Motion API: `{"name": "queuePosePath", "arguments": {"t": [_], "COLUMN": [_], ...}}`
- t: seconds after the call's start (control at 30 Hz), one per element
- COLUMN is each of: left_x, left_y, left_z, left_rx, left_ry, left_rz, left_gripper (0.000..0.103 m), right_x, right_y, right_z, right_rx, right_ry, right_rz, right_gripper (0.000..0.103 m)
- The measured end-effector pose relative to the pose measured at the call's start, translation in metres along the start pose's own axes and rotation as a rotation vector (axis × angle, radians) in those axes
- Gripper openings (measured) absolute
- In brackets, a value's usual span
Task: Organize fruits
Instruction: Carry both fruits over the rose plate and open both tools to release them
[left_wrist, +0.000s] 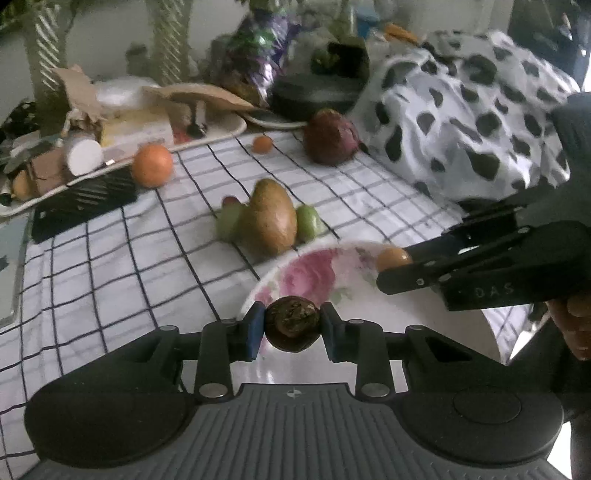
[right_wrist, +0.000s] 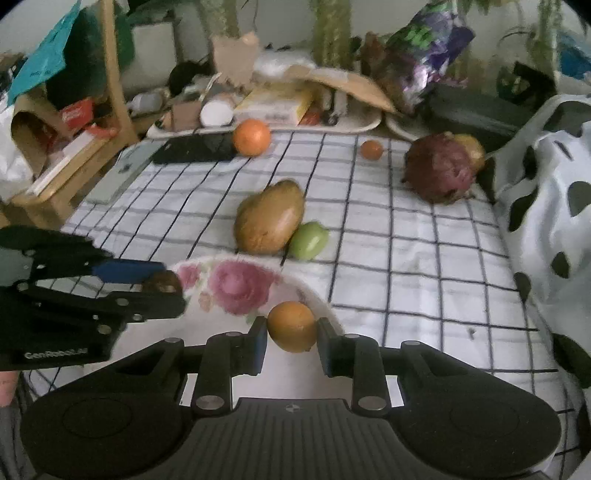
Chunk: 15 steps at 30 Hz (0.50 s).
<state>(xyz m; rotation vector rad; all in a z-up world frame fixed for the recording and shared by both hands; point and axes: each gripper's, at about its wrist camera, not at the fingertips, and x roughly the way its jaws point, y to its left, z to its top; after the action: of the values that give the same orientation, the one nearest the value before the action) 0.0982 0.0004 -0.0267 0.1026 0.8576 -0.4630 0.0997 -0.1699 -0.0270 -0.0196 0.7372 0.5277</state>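
- Holding 2 small fruits over the floral bowl (right_wrist: 236, 291): 1 in each gripper, both close above its rim.
- Left gripper (left_wrist: 293, 328): jaws nearly closed, blue pads pressed on either side of a dark brown, wrinkled round fruit (left_wrist: 293, 326); kind not clear.
- Right gripper (right_wrist: 291, 332): jaws closed down on a small orange-yellow fruit (right_wrist: 291, 325), smooth skin, pinched at its sides.
- Left wrist view also shows the right gripper coming in from the right with its orange fruit at the bowl's far edge; a hand (left_wrist: 574, 328) is partly visible beneath it.
- Bowl: white with pink rose print, sitting on the checked tablecloth (right_wrist: 388, 258), nearest the cameras.
- Just beyond the bowl: a mango (right_wrist: 269, 218), brownish-yellow, lying on its side, with a green fruit (right_wrist: 308, 240) touching its right flank. Left wrist view shows another green piece (left_wrist: 227, 225) and something small and red (left_wrist: 231, 201) on its other side; blurred.
- Farther back: an orange (right_wrist: 252, 137) next to a flat black object (right_wrist: 195, 147); a small orange fruit (right_wrist: 371, 149) alone; a dragon fruit (right_wrist: 439, 171) near the right edge.
- Right side: black-spotted white fabric (right_wrist: 554, 206) bunched up.
- Rear: a cluttered tray (right_wrist: 369, 123) with boxes and a white tub, a purple foil bag (right_wrist: 428, 48).
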Motion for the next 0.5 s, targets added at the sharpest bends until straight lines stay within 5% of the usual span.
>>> {"name": "queuePosePath", "arguments": {"t": [0.5], "left_x": [0.012], "left_y": [-0.011], "left_z": [-0.004], "left_rx": [0.075], "left_ry": [0.046], "left_rz": [0.008], "left_gripper": [0.032], "right_x": [0.013], "right_y": [0.004], "right_z": [-0.002], "right_rx": [-0.024], "right_ry": [0.068], "right_rz": [0.014], "right_gripper": [0.031]}}
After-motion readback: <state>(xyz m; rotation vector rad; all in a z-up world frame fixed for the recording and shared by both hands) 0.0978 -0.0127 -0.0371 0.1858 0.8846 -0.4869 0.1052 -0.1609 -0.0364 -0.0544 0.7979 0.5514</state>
